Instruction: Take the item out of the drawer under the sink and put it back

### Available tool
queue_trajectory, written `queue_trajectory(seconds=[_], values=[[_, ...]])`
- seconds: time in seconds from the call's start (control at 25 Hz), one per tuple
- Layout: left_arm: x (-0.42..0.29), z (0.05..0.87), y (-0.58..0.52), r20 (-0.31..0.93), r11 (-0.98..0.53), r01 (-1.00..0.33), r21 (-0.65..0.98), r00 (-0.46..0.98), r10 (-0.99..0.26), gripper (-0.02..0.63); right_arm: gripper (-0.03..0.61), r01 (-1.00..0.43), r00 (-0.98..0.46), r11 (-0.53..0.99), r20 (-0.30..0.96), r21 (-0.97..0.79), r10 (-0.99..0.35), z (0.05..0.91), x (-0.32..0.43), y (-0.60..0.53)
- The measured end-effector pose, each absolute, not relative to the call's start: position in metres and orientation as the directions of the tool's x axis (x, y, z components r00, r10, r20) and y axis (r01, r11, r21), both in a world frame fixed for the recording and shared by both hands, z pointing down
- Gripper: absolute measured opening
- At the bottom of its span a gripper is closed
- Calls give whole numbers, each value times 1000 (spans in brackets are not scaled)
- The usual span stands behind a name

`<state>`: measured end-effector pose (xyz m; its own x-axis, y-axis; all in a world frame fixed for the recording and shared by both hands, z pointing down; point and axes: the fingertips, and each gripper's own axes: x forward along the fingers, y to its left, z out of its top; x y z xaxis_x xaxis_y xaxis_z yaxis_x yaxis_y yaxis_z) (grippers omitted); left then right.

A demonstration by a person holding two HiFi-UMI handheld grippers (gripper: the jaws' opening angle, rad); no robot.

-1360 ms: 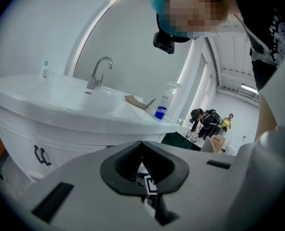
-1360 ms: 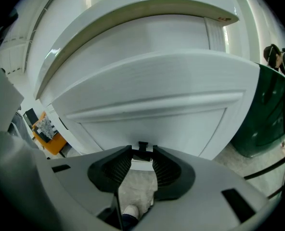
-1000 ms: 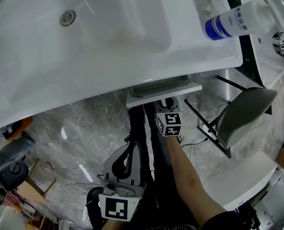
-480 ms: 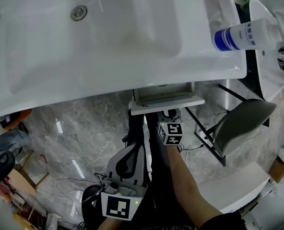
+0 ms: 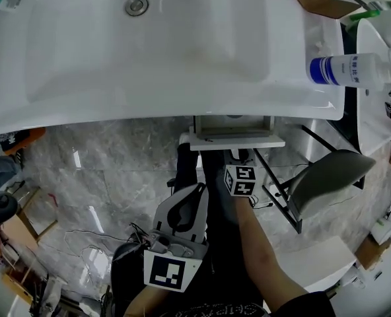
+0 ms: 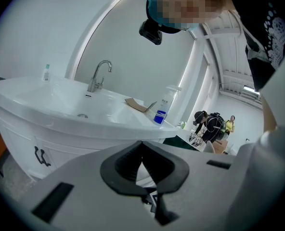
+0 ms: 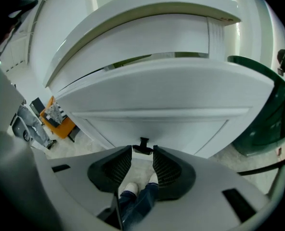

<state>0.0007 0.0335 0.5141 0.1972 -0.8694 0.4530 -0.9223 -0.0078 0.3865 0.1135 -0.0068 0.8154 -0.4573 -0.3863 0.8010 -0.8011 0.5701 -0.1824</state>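
- Left hand-held gripper [image 6: 142, 153], nearest the body, hangs low over the legs with its jaws clenched on nothing.
- Right hand-held gripper [image 7: 142, 159] reaches forward with its ribbed pads grasping the small black drawer handle [image 7: 143, 147].
- Drawer [image 5: 232, 141]: flat white front panel, pulled out a little from under the sink. Its opening shows only as a thin grey strip, and no item can be made out inside.
- Sink [image 5: 149, 58]: broad white basin.
- White bottle [image 5: 344, 69] with a blue band stands on the sink's right rim.
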Motion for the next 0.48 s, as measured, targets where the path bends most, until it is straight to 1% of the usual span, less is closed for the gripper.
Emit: queue_trajectory(seconds=[0.12,0.2,0.24,0.36,0.48], values=[[4,507,31,442,-22,-920,391,209,-872,3,138,-801,-462,566,801,-194,-380,800,124,3],[6,500,30,434,-37,-918,395,222,-873,3,39,-795,-475,572,792,-200,-384,782,130,7],[7,497,30,431,-44,-918,394,227,-873,3,25,-787,-489,581,783,-207,-384,771,132,9],[4,488,29,420,-57,-922,382,229,-878,3,18,-766,-531,603,749,-223,-397,739,132,8],[-1,477,28,395,-67,-927,368,221,-892,3,18,-771,-548,593,716,-232,-432,706,137,2]])
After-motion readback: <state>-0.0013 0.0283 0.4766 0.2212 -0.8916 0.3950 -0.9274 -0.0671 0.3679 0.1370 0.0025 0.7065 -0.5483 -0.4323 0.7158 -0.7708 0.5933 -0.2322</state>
